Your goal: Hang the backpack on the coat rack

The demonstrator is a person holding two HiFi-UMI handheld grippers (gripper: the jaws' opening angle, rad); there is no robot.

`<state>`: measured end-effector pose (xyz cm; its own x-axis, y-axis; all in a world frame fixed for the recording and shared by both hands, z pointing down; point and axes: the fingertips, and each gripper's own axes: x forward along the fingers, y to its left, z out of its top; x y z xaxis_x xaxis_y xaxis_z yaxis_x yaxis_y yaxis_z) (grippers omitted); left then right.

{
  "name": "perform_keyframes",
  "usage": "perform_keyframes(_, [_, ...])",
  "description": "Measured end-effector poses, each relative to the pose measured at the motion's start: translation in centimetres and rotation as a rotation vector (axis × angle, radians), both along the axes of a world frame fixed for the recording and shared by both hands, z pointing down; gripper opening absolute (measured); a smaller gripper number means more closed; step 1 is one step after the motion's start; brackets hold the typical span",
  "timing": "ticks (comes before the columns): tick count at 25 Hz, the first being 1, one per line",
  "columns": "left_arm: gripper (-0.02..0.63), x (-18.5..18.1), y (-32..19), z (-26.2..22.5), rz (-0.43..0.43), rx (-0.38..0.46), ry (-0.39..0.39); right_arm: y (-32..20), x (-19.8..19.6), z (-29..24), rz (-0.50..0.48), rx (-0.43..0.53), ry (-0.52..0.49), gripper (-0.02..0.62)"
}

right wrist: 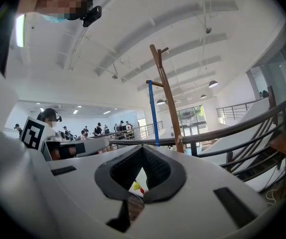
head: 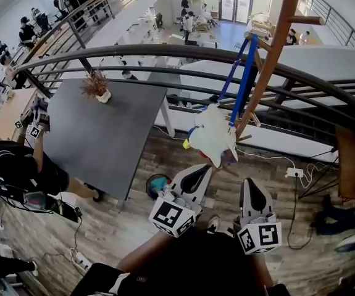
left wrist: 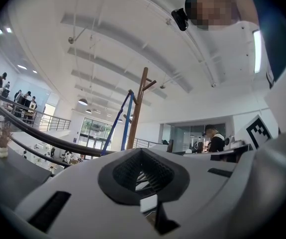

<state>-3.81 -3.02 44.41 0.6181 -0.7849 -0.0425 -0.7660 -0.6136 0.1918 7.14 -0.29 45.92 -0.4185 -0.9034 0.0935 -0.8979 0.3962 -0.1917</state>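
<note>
The white backpack (head: 213,135) hangs by its blue straps (head: 242,73) from a peg of the wooden coat rack (head: 275,48). It dangles just above the floor beside the pole. My left gripper (head: 203,169) and right gripper (head: 249,184) are below it, pointing up at it, both shut and holding nothing. The left tip is close under the bag and apart from it. In the left gripper view the rack (left wrist: 137,108) and straps (left wrist: 119,119) rise beyond the jaws. The right gripper view shows the rack (right wrist: 166,96), one strap (right wrist: 153,112) and a sliver of the backpack (right wrist: 136,185).
A dark curved railing (head: 165,53) runs behind the rack. A grey table (head: 103,134) with a potted dried plant (head: 97,86) stands at the left. A person (head: 23,165) crouches beside it. Cables and a power strip (head: 294,172) lie on the wooden floor.
</note>
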Motion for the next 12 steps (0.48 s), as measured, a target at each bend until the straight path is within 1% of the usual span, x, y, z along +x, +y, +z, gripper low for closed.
perform_keyframes(12, [0.008,0.96,-0.2,0.11,0.008,-0.007,0.002,-0.4,0.22,-0.09,-0.013,0.005,0.007,0.012])
